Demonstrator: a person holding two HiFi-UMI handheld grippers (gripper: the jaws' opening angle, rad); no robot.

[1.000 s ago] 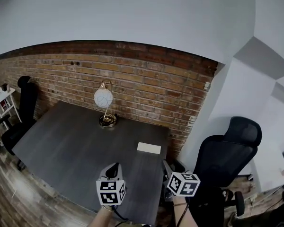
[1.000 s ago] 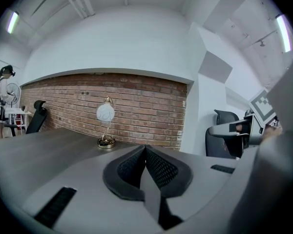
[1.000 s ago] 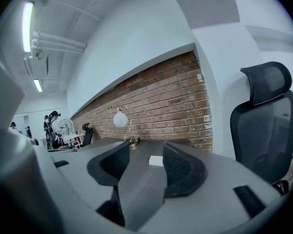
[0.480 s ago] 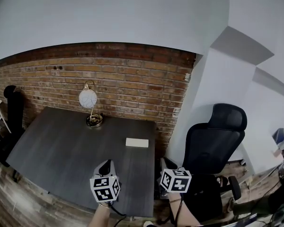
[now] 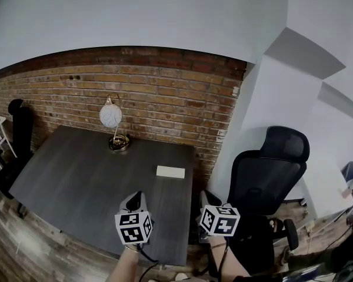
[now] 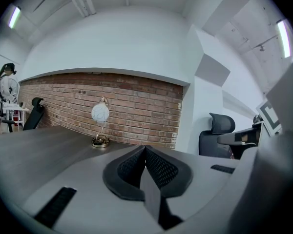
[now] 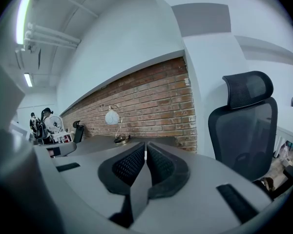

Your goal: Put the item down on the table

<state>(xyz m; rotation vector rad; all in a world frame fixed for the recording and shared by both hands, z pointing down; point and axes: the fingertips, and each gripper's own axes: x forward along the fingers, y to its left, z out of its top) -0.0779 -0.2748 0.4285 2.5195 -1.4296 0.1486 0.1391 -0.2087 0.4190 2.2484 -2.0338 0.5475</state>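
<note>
Lamp [image 5: 110,116] behind box [image 5: 170,171], both on table [image 5: 76,184]

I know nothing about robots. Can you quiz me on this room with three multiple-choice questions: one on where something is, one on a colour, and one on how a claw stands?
1. Where does the white box lie?
A. On the chair seat
B. On the table, near its right edge
C. On the floor

2. What colour is the office chair?
A. Black
B. Red
C. White

3. How do the jaws of the right gripper stand?
A. Wide apart
B. Closed on the box
C. Closed together, with nothing between them

Answers:
1. B: the head view shows the box flat on the dark tabletop by the right edge.
2. A: its mesh back and headrest are black in both the head view and the right gripper view.
3. C: the right gripper view shows the pads meeting and empty. They have just closed.
</note>
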